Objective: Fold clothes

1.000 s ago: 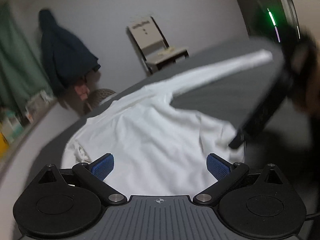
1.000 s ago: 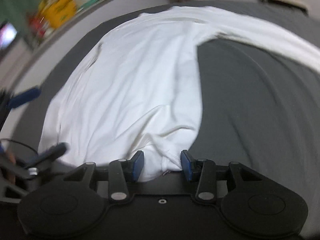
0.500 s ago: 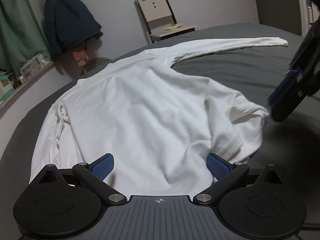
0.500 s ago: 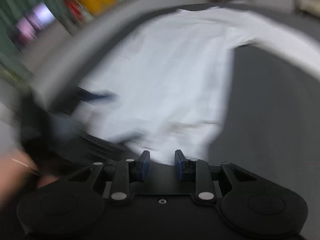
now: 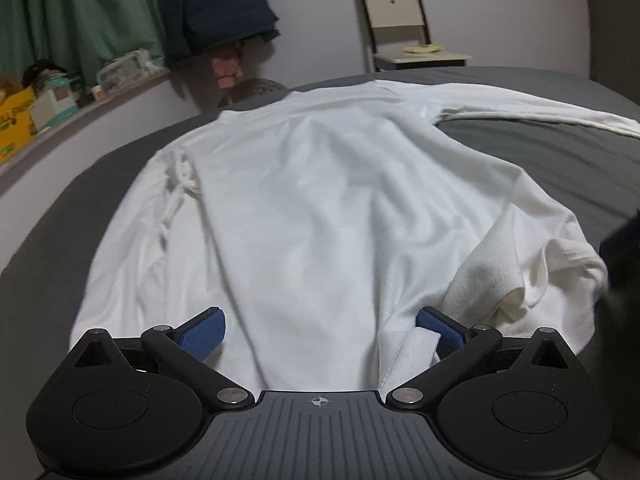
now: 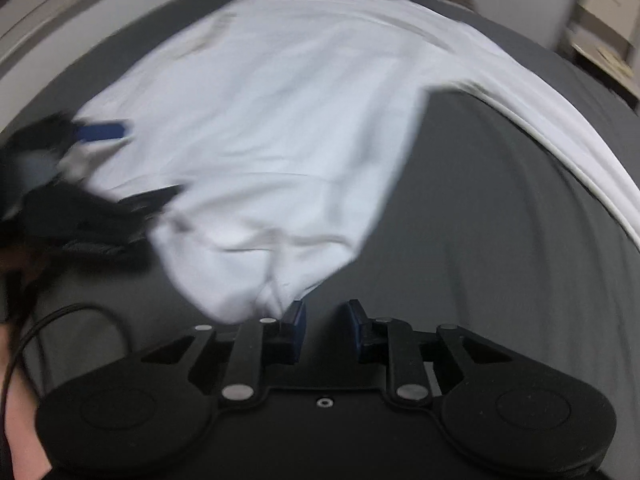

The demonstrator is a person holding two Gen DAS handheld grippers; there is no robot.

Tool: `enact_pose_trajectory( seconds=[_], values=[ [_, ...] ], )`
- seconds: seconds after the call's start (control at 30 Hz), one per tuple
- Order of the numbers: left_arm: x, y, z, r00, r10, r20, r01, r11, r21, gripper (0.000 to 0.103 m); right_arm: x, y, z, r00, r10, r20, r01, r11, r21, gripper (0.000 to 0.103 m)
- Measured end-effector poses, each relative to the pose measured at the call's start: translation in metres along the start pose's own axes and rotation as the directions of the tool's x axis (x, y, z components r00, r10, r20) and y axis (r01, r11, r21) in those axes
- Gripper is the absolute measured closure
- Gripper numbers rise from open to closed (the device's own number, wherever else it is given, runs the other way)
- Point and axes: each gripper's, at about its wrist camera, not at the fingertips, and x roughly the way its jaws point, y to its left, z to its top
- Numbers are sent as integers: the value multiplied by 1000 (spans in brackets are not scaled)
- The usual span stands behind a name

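Observation:
A white long-sleeved shirt [image 5: 320,200] lies spread on a grey bed [image 5: 540,168], one sleeve [image 5: 540,114] stretched out to the right. My left gripper [image 5: 320,328] is open wide at the near hem, with cloth lying between its blue pads [image 5: 202,330]. In the right wrist view the shirt [image 6: 280,120] is blurred. Its hem corner bunches against the left finger of my right gripper [image 6: 326,320], whose jaws stand narrowly apart with only grey bed [image 6: 500,240] between them. The left gripper [image 6: 136,164] shows as a dark blur at the left.
A pale chair [image 5: 404,20] stands by the far wall, and a dark jacket [image 5: 216,8] hangs beside a green curtain [image 5: 80,20]. A ledge [image 5: 132,92] along the left carries boxes. A cable [image 6: 60,320] and a hand [image 6: 16,420] sit at lower left.
My left gripper has come in low over the near hem. My right gripper has swung to the shirt's right hem corner, and the cloth it held between its pads now lies beside them.

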Motion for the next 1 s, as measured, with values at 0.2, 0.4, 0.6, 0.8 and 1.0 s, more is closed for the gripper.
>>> enact_pose_trajectory(
  seconds=[0.2,0.4,0.6,0.8,1.0],
  values=[
    [8,14,-2,999,-34,-36,30,995,-94,0,-3,41,-8,995,46,91,-36,993,-113,79],
    [13,14,-1,998,-48,-42,43,994,-103,0,-9,23,-13,980,112,166,-136,980,142,79],
    [17,18,0,996,-65,-53,58,990,-129,0,-17,-7,-20,970,122,212,-201,889,411,79],
    [18,18,0,996,-68,-59,60,989,-136,0,-15,4,-17,999,-27,28,17,950,311,79],
    [18,19,0,995,-72,-62,62,988,-144,0,-5,18,-17,977,-213,22,203,955,215,79]
  ],
)
